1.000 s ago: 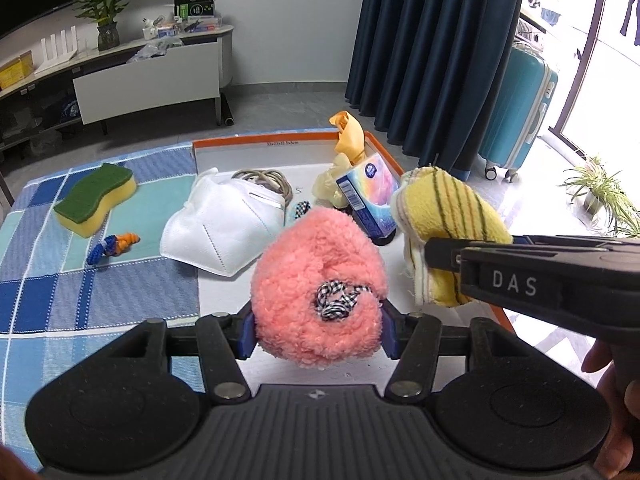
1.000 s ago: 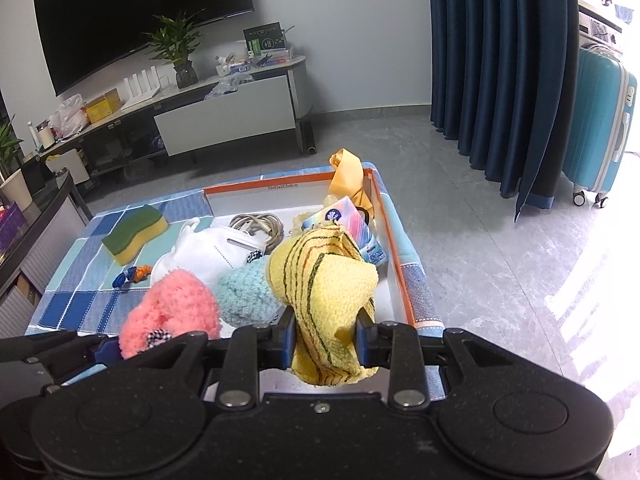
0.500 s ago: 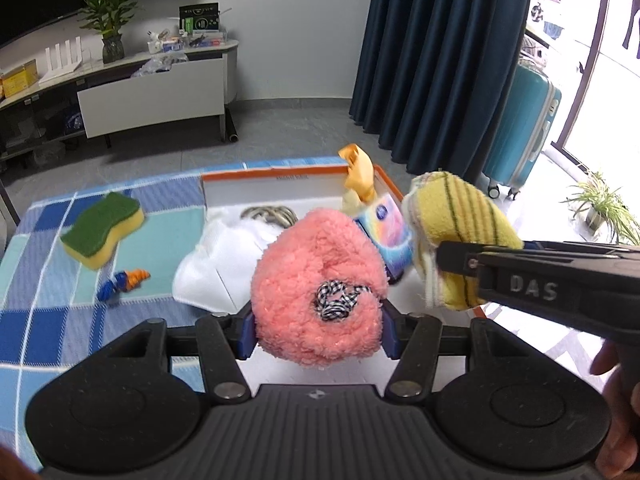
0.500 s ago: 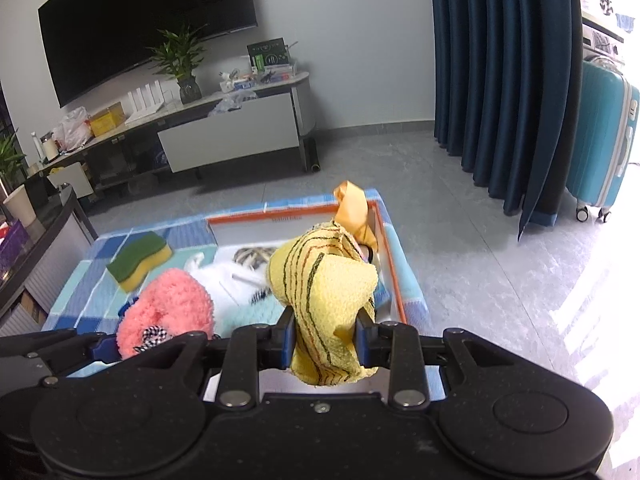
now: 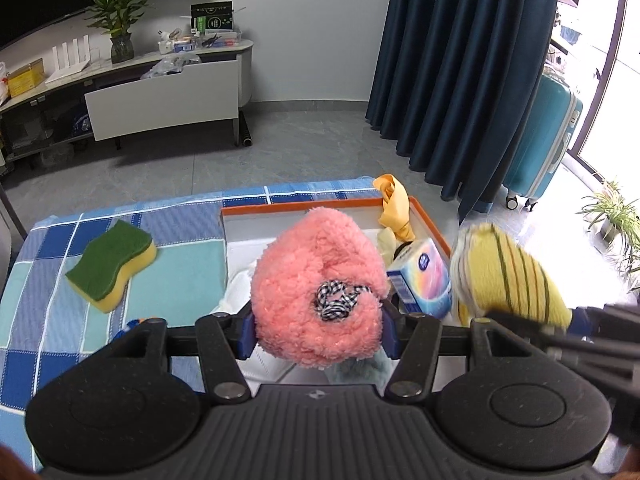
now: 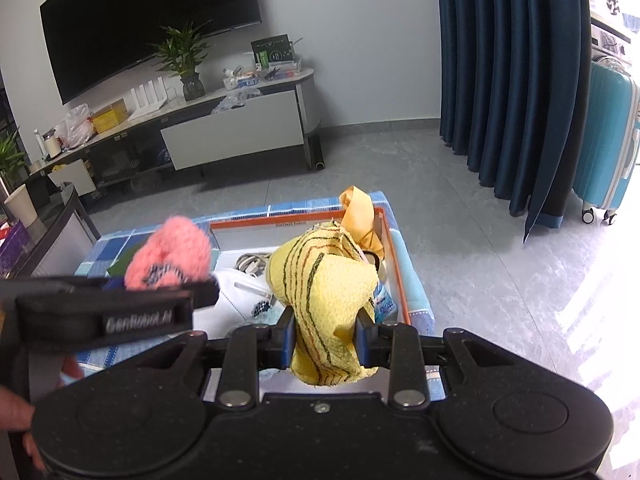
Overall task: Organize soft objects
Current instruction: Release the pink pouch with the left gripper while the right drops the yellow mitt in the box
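Both hand-held grippers have risen above the tray (image 5: 430,220): left hand-held gripper (image 5: 318,330) clamps the pink fluffy pouch (image 5: 316,284), right hand-held gripper (image 6: 325,334) the yellow striped cloth (image 6: 328,292).

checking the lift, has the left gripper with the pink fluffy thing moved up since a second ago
Yes. The left gripper, shut on the pink fluffy thing, has risen: the orange-rimmed box and green sponge now look smaller and farther below.

I see a pink puff (image 5: 316,292) with a black-and-white checked bow (image 5: 338,300), a yellow cloth (image 6: 332,300) with dark stripes, a green-and-yellow sponge (image 5: 112,264), and an orange-rimmed tray (image 5: 430,224).
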Tool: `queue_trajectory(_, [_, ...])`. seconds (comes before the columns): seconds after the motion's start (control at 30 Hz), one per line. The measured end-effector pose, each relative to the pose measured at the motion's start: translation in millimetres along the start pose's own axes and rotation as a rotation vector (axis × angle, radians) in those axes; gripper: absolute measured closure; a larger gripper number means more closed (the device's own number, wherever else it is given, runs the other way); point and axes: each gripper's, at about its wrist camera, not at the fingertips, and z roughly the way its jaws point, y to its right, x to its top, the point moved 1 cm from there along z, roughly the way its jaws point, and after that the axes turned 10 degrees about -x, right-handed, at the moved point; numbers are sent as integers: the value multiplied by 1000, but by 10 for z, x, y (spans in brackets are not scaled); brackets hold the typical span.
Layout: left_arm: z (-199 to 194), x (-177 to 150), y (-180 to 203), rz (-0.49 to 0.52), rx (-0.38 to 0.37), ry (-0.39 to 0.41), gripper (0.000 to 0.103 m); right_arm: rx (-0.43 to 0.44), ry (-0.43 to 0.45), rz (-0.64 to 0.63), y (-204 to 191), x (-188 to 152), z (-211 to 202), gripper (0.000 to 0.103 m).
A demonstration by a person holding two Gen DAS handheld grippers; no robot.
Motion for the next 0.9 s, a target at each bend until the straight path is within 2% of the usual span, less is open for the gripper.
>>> queue_trajectory(0.17, [114, 53, 13, 8, -21, -18, 46, 9, -19, -5, -29, 20, 88, 66])
queue_trajectory(0.23, [164, 73, 12, 9, -26, -26, 46, 12, -26, -12, -42, 11, 117, 48])
queue_trajectory(0.27, [188, 88, 9, 10, -28, -31, 46, 6, -26, -13, -33, 3, 118, 31])
queue_trajectory(0.3, [213, 109, 11, 14, -31, -36, 45, -1, -17, -12, -26, -2, 106, 25])
queue_trajectory(0.47, [304, 177, 7, 20, -59, -50, 42, 8, 12, 17, 58, 14, -6, 24])
queue_trajectory(0.5, [319, 185, 14, 20, -68, -52, 37, 9, 22, 30, 91, 17, -26, 24])
queue_trajectory(0.53, [335, 193, 23, 18, -84, -58, 25, 4, 35, 45, 121, 22, -44, 24])
queue_trajectory(0.6, [348, 204, 48, 11, -133, -63, 14, -8, 39, 65, 169, 29, -51, 24])
queue_trajectory(0.7, [316, 209, 98, 26, -155, -55, 6, -18, 42, 75, 204, 26, -56, 24])
queue_trajectory(0.9, [163, 223, 2, 3, -120, -18, 6, -3, 54, 75, 177, 33, -95, 24])
